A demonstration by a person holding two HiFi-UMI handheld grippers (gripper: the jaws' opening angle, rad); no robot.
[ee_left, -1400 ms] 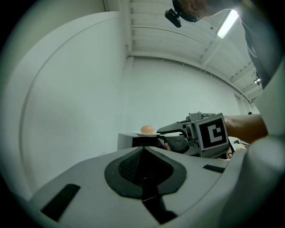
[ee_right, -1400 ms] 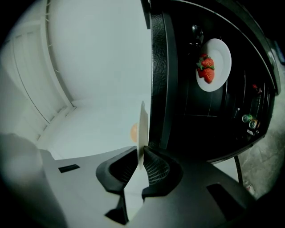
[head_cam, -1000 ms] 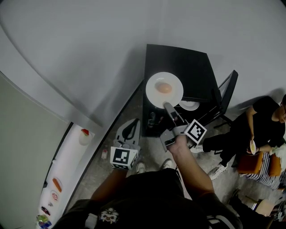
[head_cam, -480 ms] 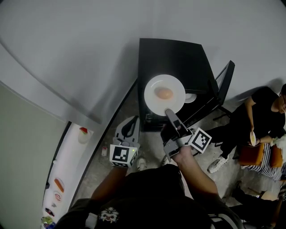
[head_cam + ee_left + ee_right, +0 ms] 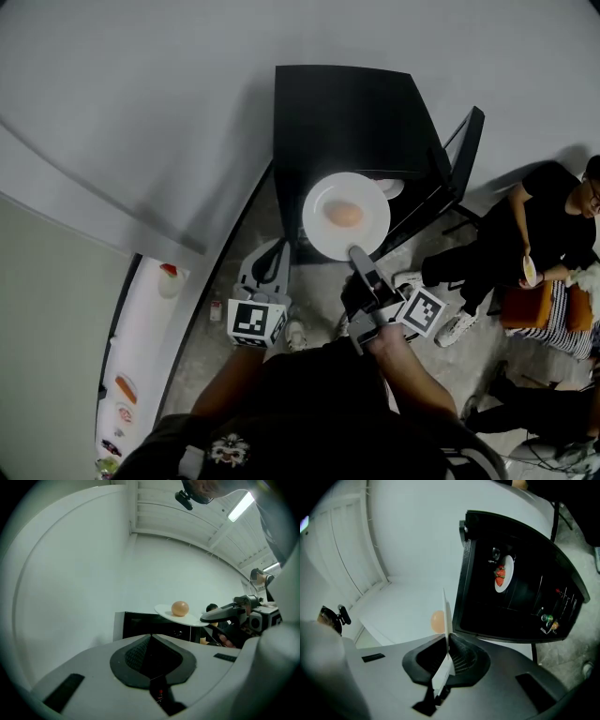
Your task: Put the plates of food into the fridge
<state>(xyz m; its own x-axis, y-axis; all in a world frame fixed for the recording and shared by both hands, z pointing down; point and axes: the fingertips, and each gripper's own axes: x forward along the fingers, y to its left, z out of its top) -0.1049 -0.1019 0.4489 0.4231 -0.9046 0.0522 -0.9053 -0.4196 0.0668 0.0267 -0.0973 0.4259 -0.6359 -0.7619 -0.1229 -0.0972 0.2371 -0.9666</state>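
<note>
A white plate (image 5: 323, 220) carrying a round orange bun (image 5: 346, 215) hangs level in front of the black table (image 5: 347, 103). My right gripper (image 5: 354, 251) is shut on the plate's near rim. In the right gripper view the plate (image 5: 446, 620) stands edge-on between the jaws (image 5: 447, 651), with the bun (image 5: 437, 621) to its left. In the head view my left gripper (image 5: 277, 248) is to the plate's left, shut and empty. The left gripper view shows the plate (image 5: 187, 618) and bun (image 5: 180, 608) ahead, above its jaws (image 5: 151, 641). A second plate (image 5: 505, 573) with red food sits on the table's lower shelf.
A white fridge shelf strip (image 5: 141, 337) at the lower left holds a red-capped bottle (image 5: 169, 278) and other items. A black chair (image 5: 464, 159) stands right of the table. A seated person (image 5: 553, 244) is at the far right. A plain wall runs along the left.
The right gripper has drawn the plate with the bun back toward me, from above the table to in front of its near edge. The left gripper has barely moved.
</note>
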